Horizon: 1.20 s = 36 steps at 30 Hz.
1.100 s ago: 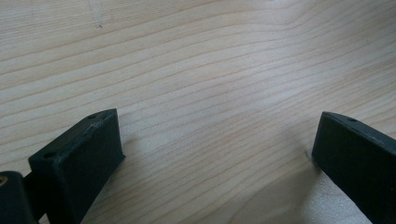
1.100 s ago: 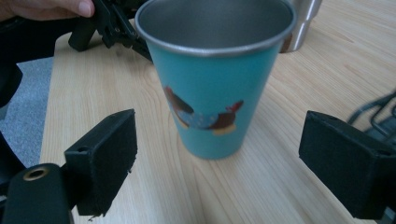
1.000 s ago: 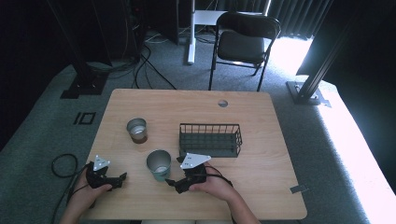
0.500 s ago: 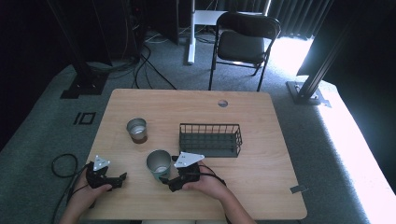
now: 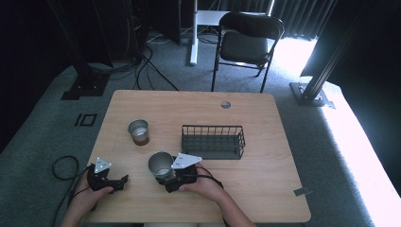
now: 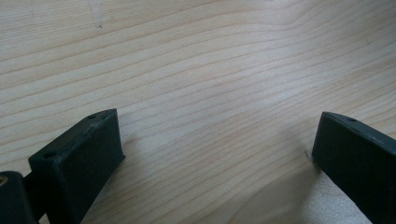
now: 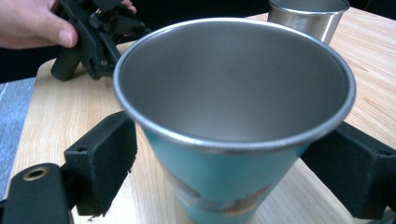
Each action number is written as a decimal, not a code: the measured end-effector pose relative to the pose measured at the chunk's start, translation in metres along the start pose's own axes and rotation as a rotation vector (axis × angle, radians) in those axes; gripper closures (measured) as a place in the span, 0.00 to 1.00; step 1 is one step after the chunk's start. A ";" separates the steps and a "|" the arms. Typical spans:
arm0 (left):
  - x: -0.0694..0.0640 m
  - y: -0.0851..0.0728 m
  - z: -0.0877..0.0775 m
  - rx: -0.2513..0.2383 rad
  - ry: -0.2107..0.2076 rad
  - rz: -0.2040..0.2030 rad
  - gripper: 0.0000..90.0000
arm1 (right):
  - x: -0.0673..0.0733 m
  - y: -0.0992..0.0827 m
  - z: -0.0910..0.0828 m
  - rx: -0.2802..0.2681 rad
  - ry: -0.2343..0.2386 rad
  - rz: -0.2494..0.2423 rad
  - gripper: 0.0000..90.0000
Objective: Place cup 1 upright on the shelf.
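A teal cup with a steel inside (image 5: pixel 161 165) (image 7: pixel 224 116) stands upright near the table's front edge. My right gripper (image 5: pixel 165 176) (image 7: pixel 219 158) reaches in from the cup's right, its two black pads pressed against the cup's sides just under the rim. My left gripper (image 5: pixel 120 182) (image 6: pixel 219 154) rests low on the wood at the front left, jaws wide apart over bare wood. It also appears beyond the cup, as the left gripper (image 7: pixel 93 37) held in a hand.
A second steel cup (image 5: pixel 138 131) (image 7: pixel 308 14) stands behind and left of the teal one. A black wire basket (image 5: pixel 213 142) sits mid-table to the right. The wooden table (image 5: pixel 265 189) has a cable hole (image 5: pixel 225 104) at the back; a chair (image 5: pixel 248 45) stands beyond.
My right gripper has slid left until its jaws sit around the teal cup. The cup and my left gripper have stayed where they were.
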<state>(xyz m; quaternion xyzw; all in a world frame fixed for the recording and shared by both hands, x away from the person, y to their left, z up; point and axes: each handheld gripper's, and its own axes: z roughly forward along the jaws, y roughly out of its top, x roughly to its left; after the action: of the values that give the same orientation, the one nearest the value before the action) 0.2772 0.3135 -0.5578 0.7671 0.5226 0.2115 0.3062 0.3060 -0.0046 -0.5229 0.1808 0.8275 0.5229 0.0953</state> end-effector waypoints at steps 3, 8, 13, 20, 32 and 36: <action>0.000 0.000 0.000 0.000 0.000 0.000 0.03 | 0.000 0.000 0.003 -0.016 -0.006 0.013 0.12; 0.000 0.000 0.000 -0.001 0.000 0.000 0.03 | 0.001 0.002 0.006 -0.026 -0.019 0.032 0.16; 0.000 0.000 0.000 -0.001 0.000 0.000 0.03 | 0.004 0.006 0.006 -0.016 -0.025 0.018 0.16; 0.000 0.000 0.000 -0.001 0.000 0.000 0.03 | 0.006 0.020 -0.001 -0.035 -0.022 0.021 0.16; 0.000 0.000 0.000 -0.001 0.000 0.000 0.03 | -0.002 0.048 -0.019 -0.095 -0.050 0.030 0.16; 0.000 0.000 0.000 -0.001 0.000 0.000 0.03 | -0.005 0.058 -0.027 -0.117 -0.058 0.026 0.16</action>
<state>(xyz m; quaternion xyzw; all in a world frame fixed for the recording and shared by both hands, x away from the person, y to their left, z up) 0.2773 0.3135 -0.5578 0.7669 0.5226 0.2119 0.3065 0.3124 -0.0062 -0.4590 0.2006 0.7902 0.5659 0.1228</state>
